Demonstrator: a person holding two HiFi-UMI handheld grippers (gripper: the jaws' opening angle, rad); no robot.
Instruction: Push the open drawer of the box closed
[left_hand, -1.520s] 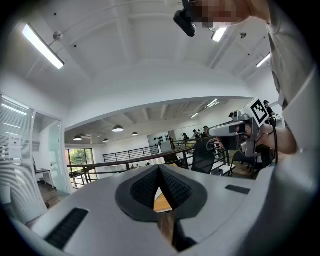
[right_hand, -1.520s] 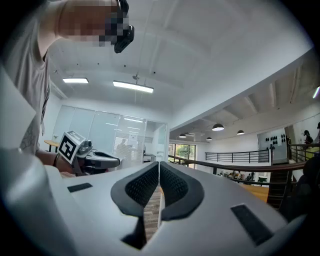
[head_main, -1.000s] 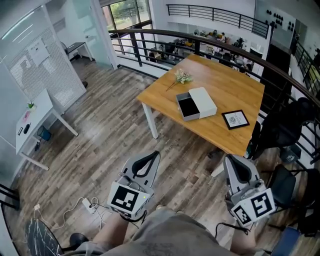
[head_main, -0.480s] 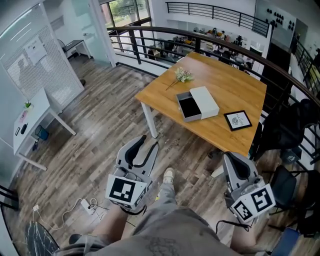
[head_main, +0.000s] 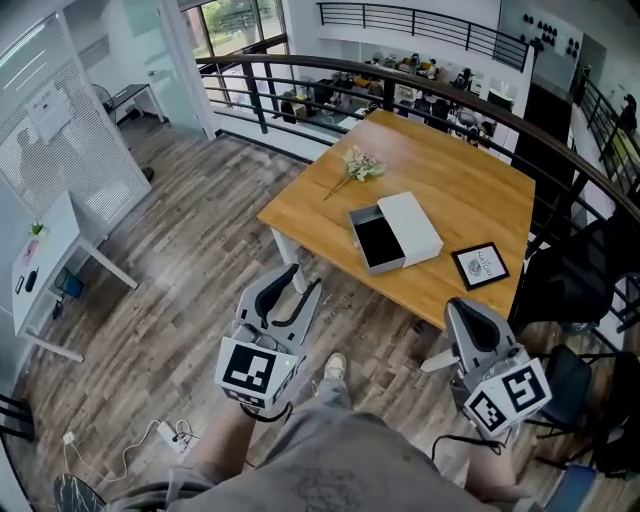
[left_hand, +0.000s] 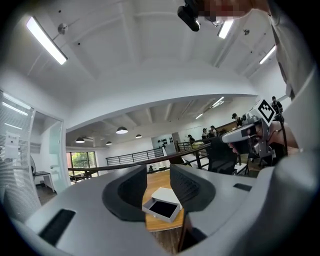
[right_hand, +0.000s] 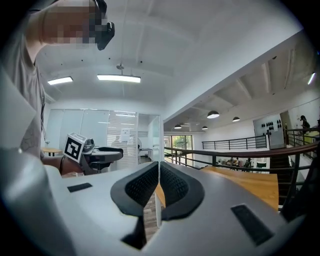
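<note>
A white box (head_main: 412, 224) lies on the wooden table (head_main: 450, 175), with its drawer (head_main: 376, 241) pulled out toward the table's near edge and its black inside showing. Both grippers hang low in front of me, well short of the table. My left gripper (head_main: 292, 284) is open with nothing between its fingers. In the left gripper view the box (left_hand: 162, 203) shows far off through the gap of the left gripper (left_hand: 159, 189). My right gripper (head_main: 459, 311) is shut and empty, and in the right gripper view its pads (right_hand: 142, 189) meet.
A framed picture (head_main: 479, 265) lies right of the box and a sprig of flowers (head_main: 357, 165) behind it. A dark railing (head_main: 300, 75) runs behind the table. Dark chairs (head_main: 585, 275) stand at the right, a white desk (head_main: 55, 245) at the left, and a power strip (head_main: 166, 433) on the floor.
The left gripper's jaws have gone from shut to open. The table and box have come closer in the head view, and a shoe now shows between the grippers.
</note>
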